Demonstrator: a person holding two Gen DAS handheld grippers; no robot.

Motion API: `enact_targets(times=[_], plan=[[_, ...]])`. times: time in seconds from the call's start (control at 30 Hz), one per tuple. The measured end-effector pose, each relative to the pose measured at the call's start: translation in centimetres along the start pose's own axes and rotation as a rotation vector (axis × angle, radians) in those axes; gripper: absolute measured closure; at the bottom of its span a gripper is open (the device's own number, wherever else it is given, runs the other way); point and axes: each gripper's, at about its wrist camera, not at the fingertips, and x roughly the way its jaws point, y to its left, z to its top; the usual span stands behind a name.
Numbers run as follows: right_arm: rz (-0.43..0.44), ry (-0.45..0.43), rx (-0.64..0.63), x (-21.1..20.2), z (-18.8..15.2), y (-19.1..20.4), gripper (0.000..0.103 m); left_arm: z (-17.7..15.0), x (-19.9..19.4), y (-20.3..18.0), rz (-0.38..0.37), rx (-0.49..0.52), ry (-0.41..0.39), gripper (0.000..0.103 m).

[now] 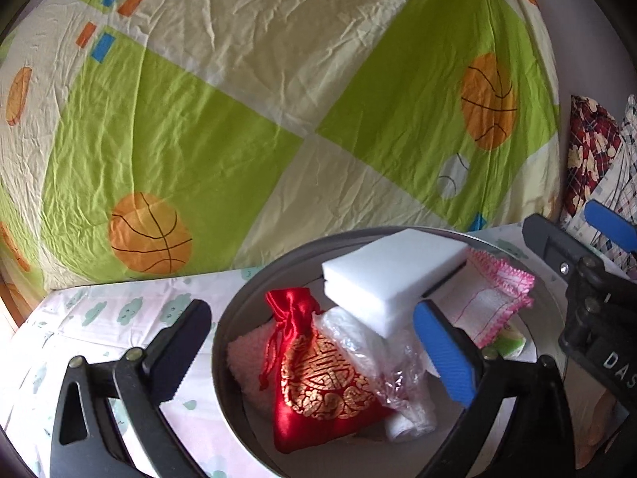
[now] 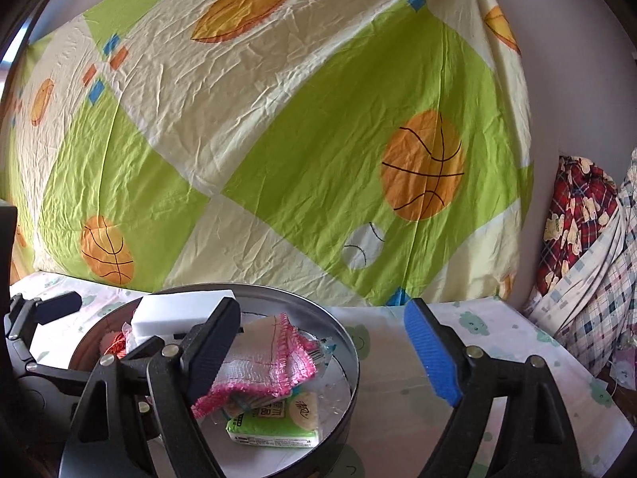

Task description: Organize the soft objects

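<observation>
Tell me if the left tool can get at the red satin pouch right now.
Probably yes. The left tool is open right over the red satin pouch; only the white sponge block and crinkled plastic bag crowd its right side.

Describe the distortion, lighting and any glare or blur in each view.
Left wrist: fisheye bends the hanging sheet, dark vignette at the corners, soft daylight, sheen on the red pouch. Right wrist: same bulging, round tin rim sharp, near fingers slightly soft.
</observation>
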Motion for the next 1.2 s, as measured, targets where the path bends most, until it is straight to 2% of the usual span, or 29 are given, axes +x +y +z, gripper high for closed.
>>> enact_targets(times=[0.1,0.4,0.7,0.9,1.03,1.1,1.2], plan=[[0.002,-0.019,0.005,-0.3,-0.1,0.1,0.017,-0.1,-0.5,0.8,-0.011,-0.026,-0.016,0.0],[0.009,-0.066,0.024,-1.8,-0.4,0.9,0.017,-1.6,-2.3,1.9,0.06,-0.017,-0.065,0.0],[-0.021,-0.11,0.01,-4.0,-1.1,2.5,0.016,-2.6,-3.9,3.4,0.041,-0.074,-0.084,0.0],[-0.05,-0.163,-0.014,-6.2,-1.4,3.3,0.016,-3.0,-5.1,3.3,0.035,-0.062,-0.099,0.0],[-0.089,-0.23,-0.029,-7.9,-1.6,3.7,0.007,-3.2,-5.9,3.3,0.024,-0.062,-0.106,0.0],[-0.102,-0.258,-0.027,-8.5,-1.6,3.7,0.007,-3.3,-6.1,3.2,0.024,-0.064,-0.109,0.0],[-0.085,-0.245,-0.003,-8.8,-1.7,3.6,0.007,-3.4,-6.3,3.3,0.021,-0.074,-0.111,0.0]])
